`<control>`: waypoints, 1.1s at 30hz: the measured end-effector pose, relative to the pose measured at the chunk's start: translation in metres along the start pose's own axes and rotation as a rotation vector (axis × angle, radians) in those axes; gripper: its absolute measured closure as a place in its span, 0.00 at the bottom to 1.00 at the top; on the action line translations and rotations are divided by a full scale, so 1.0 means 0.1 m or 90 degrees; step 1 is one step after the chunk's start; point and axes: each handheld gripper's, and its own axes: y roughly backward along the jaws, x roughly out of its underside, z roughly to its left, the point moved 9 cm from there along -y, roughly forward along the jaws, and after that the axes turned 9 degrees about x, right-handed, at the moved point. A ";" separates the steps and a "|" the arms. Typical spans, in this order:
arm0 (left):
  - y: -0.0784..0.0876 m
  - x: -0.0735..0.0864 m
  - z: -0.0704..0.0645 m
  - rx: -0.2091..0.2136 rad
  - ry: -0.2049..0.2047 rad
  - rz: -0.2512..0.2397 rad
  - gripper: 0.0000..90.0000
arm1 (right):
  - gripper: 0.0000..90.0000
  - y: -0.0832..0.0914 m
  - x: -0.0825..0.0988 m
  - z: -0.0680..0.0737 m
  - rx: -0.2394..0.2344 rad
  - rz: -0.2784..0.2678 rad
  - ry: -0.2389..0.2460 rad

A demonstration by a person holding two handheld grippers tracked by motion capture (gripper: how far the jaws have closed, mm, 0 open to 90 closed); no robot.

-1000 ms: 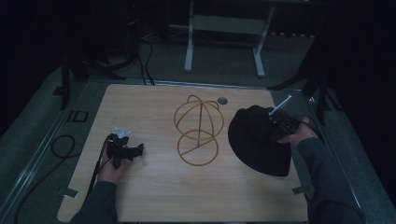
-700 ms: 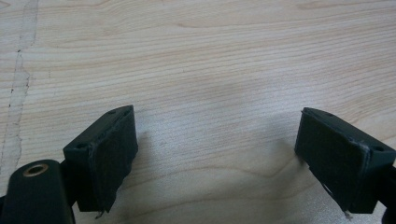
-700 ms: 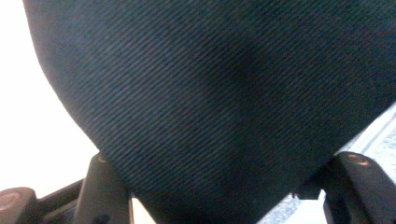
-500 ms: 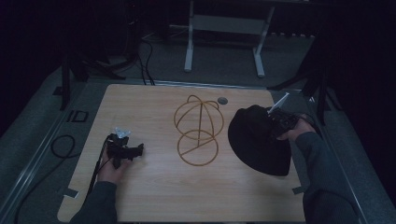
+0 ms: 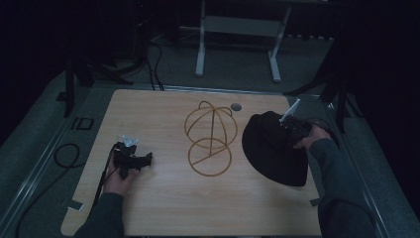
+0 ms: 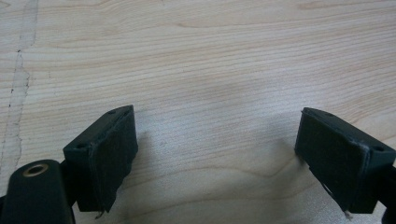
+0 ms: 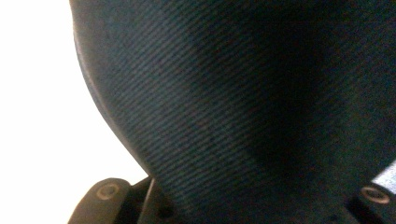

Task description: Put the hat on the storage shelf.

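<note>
Pale wood table (image 5: 163, 208) stood in a dark room, with a gold wire hat stand (image 5: 210, 139) near its middle, empty. Just right of the stand lay a black hat (image 5: 272, 148), touching the tabletop. On the hat's far side, the right gripper (image 5: 292, 130) had just been closing, its jaws clamped on the dark cloth. Well apart at the table's left, the left gripper (image 6: 215, 154) rested with jaws spread wide over bare wood.

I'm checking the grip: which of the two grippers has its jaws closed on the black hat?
The right gripper: its jaws pinch the black hat fabric. The left gripper rests open on the bare wooden table, nothing between its jaws.
</note>
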 end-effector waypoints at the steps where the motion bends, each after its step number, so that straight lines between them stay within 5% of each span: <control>1: 0.00 0.00 0.00 0.000 -0.001 0.000 0.15 | 0.94 0.00 0.00 0.00 0.000 -0.001 0.002; 33: 0.00 0.00 0.00 0.000 0.000 -0.001 0.15 | 0.95 0.38 -0.07 0.11 -0.011 -0.073 0.053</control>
